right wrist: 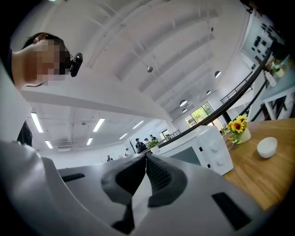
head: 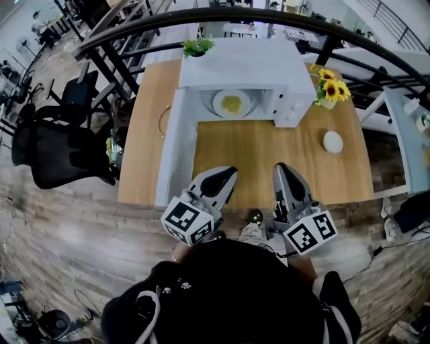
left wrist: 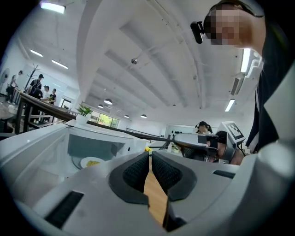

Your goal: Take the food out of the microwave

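A white microwave [head: 242,67] stands at the far side of the wooden table [head: 269,154], its door [head: 173,144] swung open toward me on the left. Inside lies a white plate with yellow food [head: 232,103]; the left gripper view also shows the plate [left wrist: 91,162] in the cavity. My left gripper [head: 227,176] and right gripper [head: 282,169] hover at the table's near edge, well short of the microwave. Both are shut with nothing between the pads [left wrist: 138,171] [right wrist: 156,173].
A vase of sunflowers [head: 330,91] stands right of the microwave, a small white bowl [head: 332,142] in front of it. A potted plant [head: 197,47] sits on the microwave top. Black office chairs [head: 60,144] are at the left. A black railing [head: 222,17] curves behind.
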`<state>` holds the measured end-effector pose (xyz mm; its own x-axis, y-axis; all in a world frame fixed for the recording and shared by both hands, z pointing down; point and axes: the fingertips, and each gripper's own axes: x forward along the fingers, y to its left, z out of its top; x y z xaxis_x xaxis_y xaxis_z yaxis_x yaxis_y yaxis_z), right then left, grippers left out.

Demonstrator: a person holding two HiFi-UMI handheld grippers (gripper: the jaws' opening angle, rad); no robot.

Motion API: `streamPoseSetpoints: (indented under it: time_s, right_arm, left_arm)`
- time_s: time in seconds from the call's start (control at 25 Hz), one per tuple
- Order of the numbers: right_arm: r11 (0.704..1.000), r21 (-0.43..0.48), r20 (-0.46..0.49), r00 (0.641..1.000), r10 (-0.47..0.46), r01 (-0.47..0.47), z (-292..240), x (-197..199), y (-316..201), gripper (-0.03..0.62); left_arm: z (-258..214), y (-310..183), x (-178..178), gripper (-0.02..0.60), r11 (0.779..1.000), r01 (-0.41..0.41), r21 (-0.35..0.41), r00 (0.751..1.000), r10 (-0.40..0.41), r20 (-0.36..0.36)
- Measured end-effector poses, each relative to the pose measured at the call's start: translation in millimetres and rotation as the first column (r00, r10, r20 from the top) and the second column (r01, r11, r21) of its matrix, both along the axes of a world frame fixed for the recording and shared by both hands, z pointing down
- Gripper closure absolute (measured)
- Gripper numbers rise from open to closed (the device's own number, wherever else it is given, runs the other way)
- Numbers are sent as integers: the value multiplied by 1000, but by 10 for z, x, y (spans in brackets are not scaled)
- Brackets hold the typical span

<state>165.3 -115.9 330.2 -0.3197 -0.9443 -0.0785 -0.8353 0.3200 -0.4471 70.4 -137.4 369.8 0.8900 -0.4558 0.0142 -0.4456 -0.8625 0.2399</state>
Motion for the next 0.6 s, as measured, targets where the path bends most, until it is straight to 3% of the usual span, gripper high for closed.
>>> streamPoseSetpoints:
  time_s: [0.28, 0.6]
  right_arm:
    - [995, -26, 20, 995, -93, 93, 110, 327, -390, 588]
    - [982, -74, 34, 985, -169, 172, 319, 615, -837, 560]
  left_arm:
    - [39, -416, 133, 558, 988, 156, -17, 988, -156, 11]
    - [107, -773, 360, 555, 969, 248, -6, 968, -248, 45]
